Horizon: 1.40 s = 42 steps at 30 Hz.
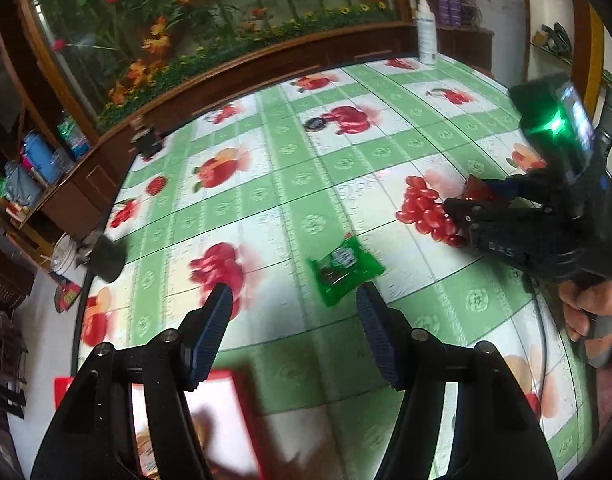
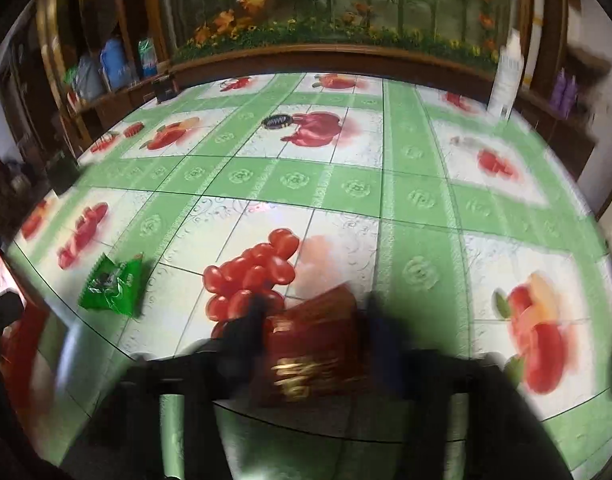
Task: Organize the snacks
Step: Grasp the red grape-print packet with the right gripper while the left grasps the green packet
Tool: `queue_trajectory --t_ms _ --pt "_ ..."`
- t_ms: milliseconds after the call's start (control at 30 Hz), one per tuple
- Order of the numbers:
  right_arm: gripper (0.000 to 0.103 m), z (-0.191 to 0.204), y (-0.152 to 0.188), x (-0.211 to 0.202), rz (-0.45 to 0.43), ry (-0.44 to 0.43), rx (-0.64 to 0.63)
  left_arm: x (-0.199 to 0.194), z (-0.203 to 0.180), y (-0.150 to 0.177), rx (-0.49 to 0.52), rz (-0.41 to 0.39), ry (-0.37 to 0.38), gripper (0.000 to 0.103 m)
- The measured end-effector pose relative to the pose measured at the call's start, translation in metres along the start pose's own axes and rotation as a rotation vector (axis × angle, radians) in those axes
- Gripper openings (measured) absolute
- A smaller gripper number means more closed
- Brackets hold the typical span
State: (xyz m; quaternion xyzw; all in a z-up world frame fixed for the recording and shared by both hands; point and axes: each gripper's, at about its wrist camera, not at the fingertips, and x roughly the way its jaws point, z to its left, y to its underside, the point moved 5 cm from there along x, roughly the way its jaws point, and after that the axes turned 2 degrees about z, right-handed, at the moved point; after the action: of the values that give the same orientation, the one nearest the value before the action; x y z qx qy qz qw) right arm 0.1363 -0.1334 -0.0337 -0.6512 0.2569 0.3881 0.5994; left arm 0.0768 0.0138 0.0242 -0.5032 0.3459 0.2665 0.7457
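No lettering is legible: the dark red packet (image 2: 314,344) carries gold print (blurred beyond reading).

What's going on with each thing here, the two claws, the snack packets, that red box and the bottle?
Left claw: open, empty, above the table.
Right claw: shut on the dark red snack packet.
Green snack packet: lying flat on the tablecloth, untouched.
Red box: open-topped, at the table's near edge.
White bottle: upright.
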Motion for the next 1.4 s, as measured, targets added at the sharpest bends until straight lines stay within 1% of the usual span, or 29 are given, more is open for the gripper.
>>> queue_trajectory --t_ms 33,100,167,233,300,400,533,767,800,900,967,1000,1033,1133,1267,1300,1333,1400 --pt "0.036 -0.003 0.0 -0.001 0.01 -0.007 0.012 0.004 -0.002 -0.001 0.003 0.005 0.001 0.063" --pt "0.036 -0.016 0.0 -0.003 0.029 -0.013 0.059 0.014 -0.008 -0.006 0.008 0.016 -0.002 0.063" --pt "0.035 -0.032 -0.001 -0.005 0.039 -0.044 0.125 0.025 -0.014 -0.01 0.009 0.032 0.001 0.063" --pt "0.034 -0.043 -0.002 -0.007 0.04 -0.105 0.189 0.036 -0.019 -0.013 0.013 0.043 0.0 0.063" --pt "0.034 -0.054 -0.004 -0.011 0.038 -0.186 0.266 0.042 -0.023 -0.015 0.018 0.047 -0.001 0.063" --pt "0.034 -0.059 -0.005 -0.016 0.033 -0.254 0.328 0.053 -0.027 -0.016 0.012 0.058 0.013 0.063" --pt "0.034 -0.059 -0.006 -0.017 0.033 -0.244 0.343 0.064 -0.025 -0.014 -0.011 0.078 0.036 0.064" --pt "0.034 -0.06 -0.004 -0.008 0.068 -0.241 0.375 0.068 -0.02 -0.013 -0.071 0.069 0.087 0.064" --pt "0.034 -0.06 -0.004 -0.008 0.069 -0.244 0.377 0.068 -0.02 -0.013 -0.075 0.069 0.092 0.062" --pt "0.034 -0.059 -0.005 -0.01 0.065 -0.241 0.375 0.065 -0.02 -0.008 -0.09 0.072 0.115 0.052" --pt "0.034 -0.059 -0.005 -0.011 0.061 -0.242 0.377 0.062 -0.022 -0.005 -0.087 0.073 0.107 0.05" --pt "0.034 -0.059 -0.005 -0.011 0.061 -0.243 0.378 0.061 -0.023 -0.004 -0.085 0.073 0.106 0.046" --pt "0.034 -0.059 -0.005 -0.011 0.061 -0.244 0.378 0.06 -0.024 -0.003 -0.08 0.07 0.104 0.038" --pt "0.034 -0.059 -0.005 -0.012 0.057 -0.237 0.377 0.056 -0.027 0.0 -0.069 0.068 0.088 0.037" --pt "0.034 -0.056 -0.007 -0.016 0.046 -0.242 0.371 0.048 -0.03 0.006 -0.084 0.06 0.112 0.034" --pt "0.034 -0.054 -0.007 -0.017 0.039 -0.246 0.368 0.044 -0.03 0.007 -0.087 0.052 0.114 0.03" --pt "0.034 -0.053 -0.007 -0.018 0.037 -0.249 0.366 0.042 -0.03 0.007 -0.089 0.045 0.118 0.018" --pt "0.034 -0.051 -0.008 -0.019 0.034 -0.259 0.362 0.033 -0.03 0.008 -0.107 0.034 0.141 0.017"
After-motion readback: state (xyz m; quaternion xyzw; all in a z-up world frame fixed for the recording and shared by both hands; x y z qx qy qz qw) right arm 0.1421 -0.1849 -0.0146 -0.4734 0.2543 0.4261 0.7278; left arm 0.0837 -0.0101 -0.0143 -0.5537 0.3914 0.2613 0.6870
